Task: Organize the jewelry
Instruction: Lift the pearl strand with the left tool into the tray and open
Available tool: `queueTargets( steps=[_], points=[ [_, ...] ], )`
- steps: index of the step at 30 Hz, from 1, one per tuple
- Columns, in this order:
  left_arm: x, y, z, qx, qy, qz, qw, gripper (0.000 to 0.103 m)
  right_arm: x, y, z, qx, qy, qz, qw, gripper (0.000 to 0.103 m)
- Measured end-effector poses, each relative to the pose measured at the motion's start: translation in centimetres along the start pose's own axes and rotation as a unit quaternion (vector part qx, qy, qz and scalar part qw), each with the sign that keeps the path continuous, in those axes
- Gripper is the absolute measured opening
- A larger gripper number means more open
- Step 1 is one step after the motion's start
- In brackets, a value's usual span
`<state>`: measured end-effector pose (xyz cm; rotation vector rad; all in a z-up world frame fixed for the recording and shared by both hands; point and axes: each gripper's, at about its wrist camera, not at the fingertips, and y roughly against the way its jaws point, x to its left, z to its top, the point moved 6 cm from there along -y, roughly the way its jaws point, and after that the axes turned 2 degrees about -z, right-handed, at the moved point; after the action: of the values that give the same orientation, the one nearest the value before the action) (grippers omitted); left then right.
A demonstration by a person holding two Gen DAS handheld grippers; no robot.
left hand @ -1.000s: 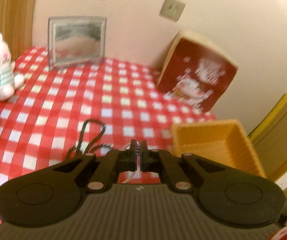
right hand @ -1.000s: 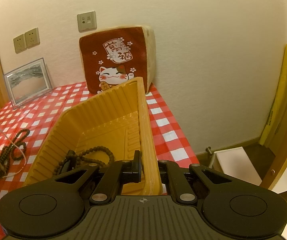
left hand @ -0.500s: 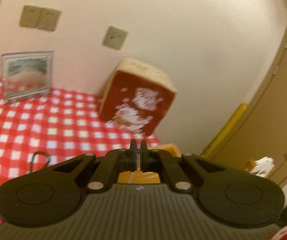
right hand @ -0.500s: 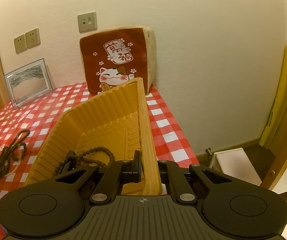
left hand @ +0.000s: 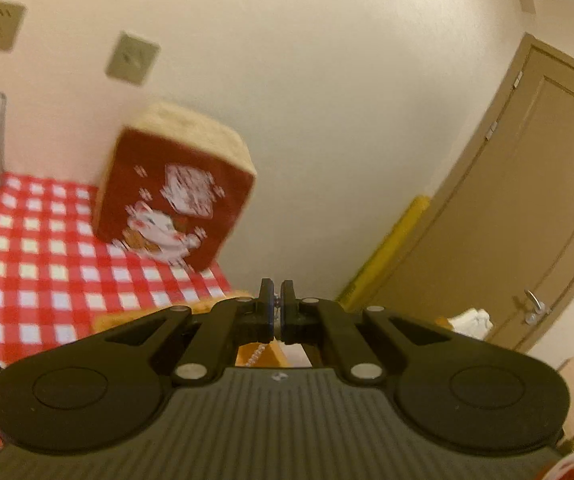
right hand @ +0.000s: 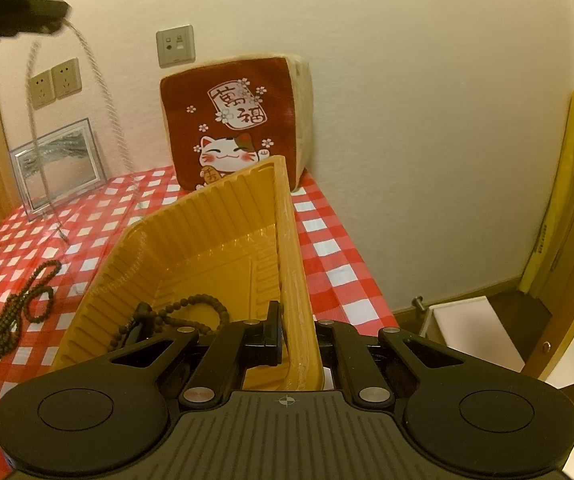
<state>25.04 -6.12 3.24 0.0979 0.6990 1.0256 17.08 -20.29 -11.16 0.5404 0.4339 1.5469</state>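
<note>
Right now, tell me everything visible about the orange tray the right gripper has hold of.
The orange tray is a rectangular tub of thin, glossy plastic with ribbed, sloping walls and a stepped floor. It stands on the red-and-white checked tablecloth, in front of the cat cushion. The right gripper is shut on its right-hand wall, one finger inside, one outside. A dark bead string lies on its floor near the gripper.

Warm, yellowish indoor light fills both views, moderately bright, with no hard glare. The left wrist view is smeared by motion blur: the cushion point(left hand: 175, 196) ahead of the left gripper point(left hand: 275, 304) and the sockets are soft. The right wrist view is sharp, but the pale chain point(right hand: 103, 92) up-left is blurred. Fisheye bends the door frames at the edges.
</note>
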Motion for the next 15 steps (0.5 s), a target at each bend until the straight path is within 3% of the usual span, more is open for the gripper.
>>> queueTargets(
  steps=[3, 10, 14, 15],
  points=[
    [0.3, -2.2, -2.3, 0.036, 0.024, -0.011, 0.9990, 0.002, 0.0, -0.1, 0.1, 0.000, -0.001, 0.000, 1.000, 0.006],
    [2.1, -5.6, -8.5, 0.125, 0.052, 0.007, 0.9908, 0.001, -0.1, -0.2, 0.1, 0.000, -0.002, 0.001, 1.000, 0.006],
    [3.2, -6.2, -11.2, 0.154, 0.041, 0.035, 0.9867, 0.008, -0.1, -0.2, 0.0, 0.001, -0.004, 0.002, 1.000, 0.006],
    [3.6, -6.3, -11.5, 0.158, 0.039, 0.041, 0.9858, 0.016, -0.1, -0.2, -0.1, 0.001, -0.004, 0.002, 1.000, 0.006]
  ],
)
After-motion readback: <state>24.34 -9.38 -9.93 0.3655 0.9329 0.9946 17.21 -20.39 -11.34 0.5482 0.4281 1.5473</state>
